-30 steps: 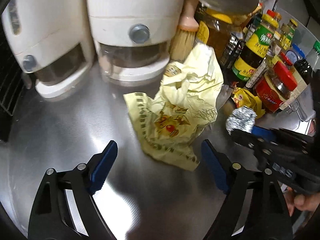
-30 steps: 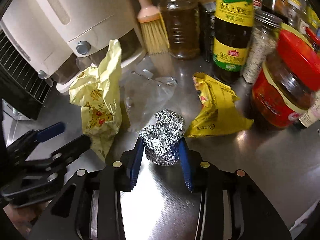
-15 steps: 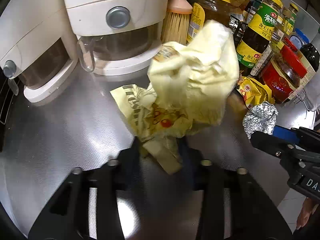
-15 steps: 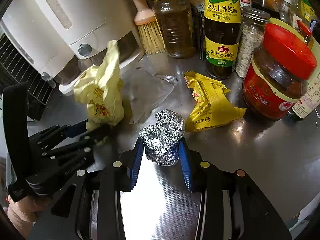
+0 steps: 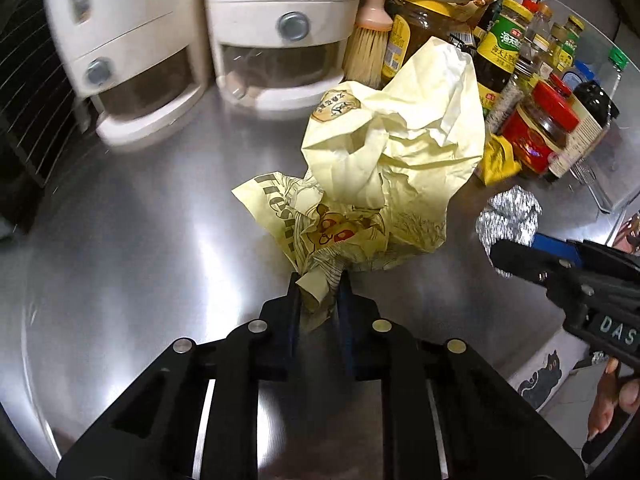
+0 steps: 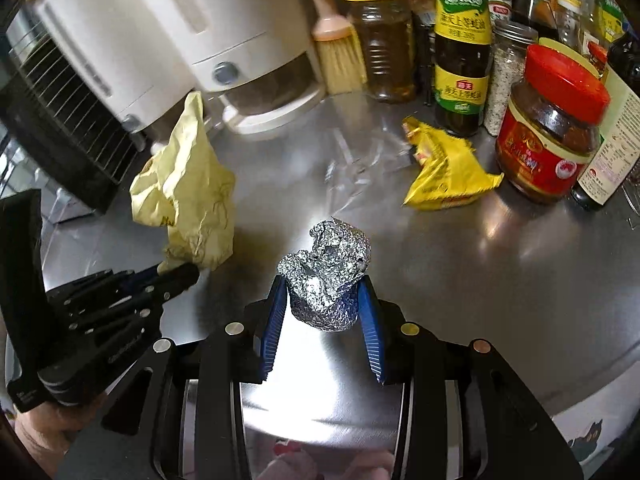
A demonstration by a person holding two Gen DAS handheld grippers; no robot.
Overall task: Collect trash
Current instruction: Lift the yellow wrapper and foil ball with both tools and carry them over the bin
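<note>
Left wrist view. We record the left gripper (image 5: 318, 296) with its jaws clenched on the lower corner of a pale yellow crumpled paper bag (image 5: 384, 168); the bag stands up from the steel counter (image 5: 140, 240), its bulk ahead of the fingers. Behind it we list two white dispensers (image 5: 208, 28), a pastry brush (image 5: 366, 44), an oyster sauce bottle (image 5: 498, 56) and a red-lidded jar (image 5: 540, 128). At the right edge we note the right gripper (image 5: 516, 254) seen from the side, with a foil ball (image 5: 508, 220) at its tip.

Right wrist view. We record the right gripper (image 6: 326, 300) with its blue pads pressed against either side of the foil ball (image 6: 326, 276), which it grasps just above the counter (image 6: 480, 280). To the left we list the paper bag (image 6: 188, 192), pinched at its base by the left gripper (image 6: 176, 276). Farther back lies a yellow snack wrapper (image 6: 448, 172), beside the red-lidded jar (image 6: 552, 128), with a clear plastic film (image 6: 360, 156) flat between wrapper and bag.
</note>
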